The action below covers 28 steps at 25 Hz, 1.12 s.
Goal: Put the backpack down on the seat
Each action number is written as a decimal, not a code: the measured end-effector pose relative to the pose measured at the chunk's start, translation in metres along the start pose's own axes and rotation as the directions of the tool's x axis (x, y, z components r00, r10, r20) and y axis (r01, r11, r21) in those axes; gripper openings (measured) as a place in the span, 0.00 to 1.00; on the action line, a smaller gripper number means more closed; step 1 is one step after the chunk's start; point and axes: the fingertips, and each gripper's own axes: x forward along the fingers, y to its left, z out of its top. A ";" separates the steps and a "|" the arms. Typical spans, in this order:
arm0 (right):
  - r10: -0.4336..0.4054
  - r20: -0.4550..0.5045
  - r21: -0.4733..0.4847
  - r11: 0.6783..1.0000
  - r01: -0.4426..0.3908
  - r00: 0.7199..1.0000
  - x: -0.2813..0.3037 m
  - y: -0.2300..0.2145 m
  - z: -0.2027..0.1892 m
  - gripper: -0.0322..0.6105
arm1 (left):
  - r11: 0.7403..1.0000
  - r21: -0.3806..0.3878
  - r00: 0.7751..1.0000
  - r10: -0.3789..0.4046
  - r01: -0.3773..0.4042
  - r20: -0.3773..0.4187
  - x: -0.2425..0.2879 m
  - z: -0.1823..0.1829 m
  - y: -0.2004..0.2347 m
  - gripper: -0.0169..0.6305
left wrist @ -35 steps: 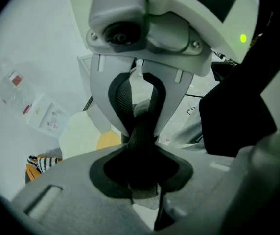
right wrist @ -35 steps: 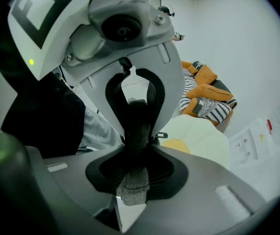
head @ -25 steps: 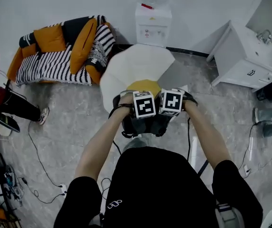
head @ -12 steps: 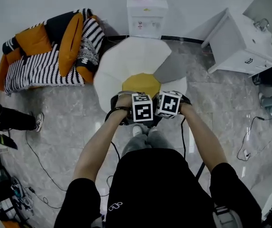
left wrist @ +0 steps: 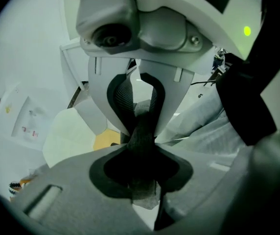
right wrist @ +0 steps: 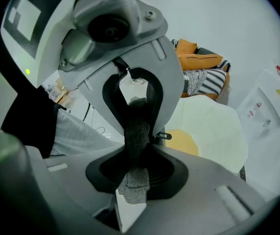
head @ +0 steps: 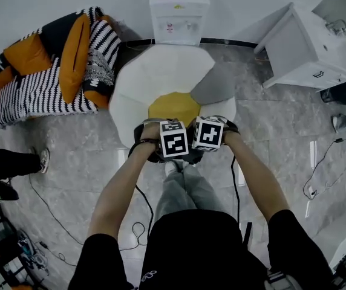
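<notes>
Dark backpack (head: 189, 157) hung at the near edge of the white petal-shaped seat with a yellow centre (head: 161, 77), judged not yet set down; lowering and release were left. Head view hid the grips under the marker cubes (head: 174, 139). The gripper views showed left gripper (left wrist: 141, 117) and right gripper (right wrist: 137, 112) each pinching a grey fabric strap (left wrist: 142, 133).

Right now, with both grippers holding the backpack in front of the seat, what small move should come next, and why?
Probably carry it a little forward and lower it. The left gripper and right gripper each clamp a strap, and the backpack hangs at the seat's near edge, not on it.
</notes>
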 end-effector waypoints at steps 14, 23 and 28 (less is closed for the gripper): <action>-0.014 -0.028 -0.076 0.997 0.012 0.999 0.031 -0.149 -0.021 0.20 | 0.997 -0.006 0.997 0.080 -0.080 -0.012 0.055 -0.017 0.143 0.18; -0.067 -0.050 -0.106 0.993 0.061 0.997 0.012 -0.237 -0.017 0.20 | 0.991 0.005 0.991 0.132 -0.131 -0.038 0.049 -0.014 0.233 0.18; -0.107 -0.043 -0.136 0.986 0.100 0.993 0.011 -0.273 -0.012 0.20 | 0.985 0.016 0.984 0.173 -0.173 -0.031 0.054 -0.016 0.269 0.18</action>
